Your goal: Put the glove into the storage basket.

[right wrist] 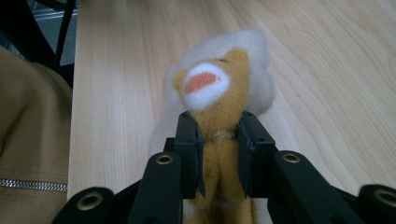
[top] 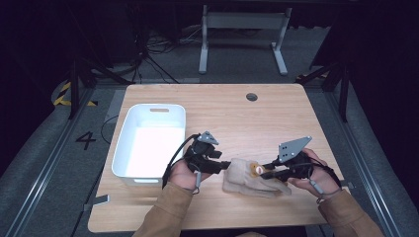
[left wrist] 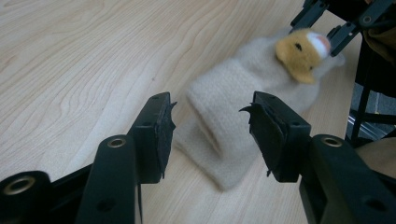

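Observation:
A cream knitted sock (top: 242, 183) lies on the wooden table (top: 237, 118) near its front edge. A yellow-brown plush animal (top: 256, 170) with a white muzzle pokes out of the sock's right end. In the right gripper view my right gripper (right wrist: 218, 128) is shut on the plush animal (right wrist: 210, 84) just below its head, with the cream sock (right wrist: 254, 70) behind it. My left gripper (left wrist: 210, 112) stands open at the sock's cuff (left wrist: 219, 140), which lies between the jaws without either pad pressing on it. In the high view the left gripper (top: 228, 166) meets the sock's left edge.
A white plastic bin (top: 123, 143) stands at the left of the table, close to the left hand. A round cable hole (top: 251, 97) sits near the far edge. Tan sleeves (top: 163, 212) come in from the bottom. A desk frame (top: 242, 29) stands beyond the table.

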`<state>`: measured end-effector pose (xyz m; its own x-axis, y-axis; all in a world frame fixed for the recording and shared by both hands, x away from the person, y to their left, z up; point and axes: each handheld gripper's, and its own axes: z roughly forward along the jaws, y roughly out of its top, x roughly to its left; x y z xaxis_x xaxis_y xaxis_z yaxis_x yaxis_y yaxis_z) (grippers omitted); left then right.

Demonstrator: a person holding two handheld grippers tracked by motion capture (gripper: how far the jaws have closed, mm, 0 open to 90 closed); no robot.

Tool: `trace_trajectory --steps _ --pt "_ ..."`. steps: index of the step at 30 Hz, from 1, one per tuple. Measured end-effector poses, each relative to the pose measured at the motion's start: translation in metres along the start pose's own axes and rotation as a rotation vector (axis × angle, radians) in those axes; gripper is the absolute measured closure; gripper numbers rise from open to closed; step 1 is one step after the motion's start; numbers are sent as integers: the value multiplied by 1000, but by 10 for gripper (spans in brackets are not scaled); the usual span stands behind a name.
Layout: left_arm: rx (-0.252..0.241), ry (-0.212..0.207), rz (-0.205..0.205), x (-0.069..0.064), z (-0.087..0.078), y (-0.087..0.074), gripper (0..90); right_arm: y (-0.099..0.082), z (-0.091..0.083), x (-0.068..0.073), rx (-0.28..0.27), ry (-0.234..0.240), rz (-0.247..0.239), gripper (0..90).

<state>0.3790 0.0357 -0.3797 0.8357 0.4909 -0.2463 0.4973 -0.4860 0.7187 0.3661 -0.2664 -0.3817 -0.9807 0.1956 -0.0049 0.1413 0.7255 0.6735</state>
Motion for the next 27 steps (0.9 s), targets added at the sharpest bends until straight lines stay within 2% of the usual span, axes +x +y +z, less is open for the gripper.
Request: trace_trajectory --steps 4,12,17,20,23,27 --pt "5 -1 1 0 0 0 496 0 8 2 20 26 -25 725" --pt "10 1 4 0 2 0 495 -5 23 0 63 30 -39 711" --pt "11 -2 5 -1 3 0 495 -7 27 -1 91 26 -45 706" --pt "14 -3 6 -1 3 0 494 -9 29 -2 104 1 -54 689" --pt "16 -7 10 -1 4 0 496 -10 30 -3 113 -22 -55 637" --pt "25 -5 13 0 4 0 487 -12 31 -6 97 -55 -34 476"
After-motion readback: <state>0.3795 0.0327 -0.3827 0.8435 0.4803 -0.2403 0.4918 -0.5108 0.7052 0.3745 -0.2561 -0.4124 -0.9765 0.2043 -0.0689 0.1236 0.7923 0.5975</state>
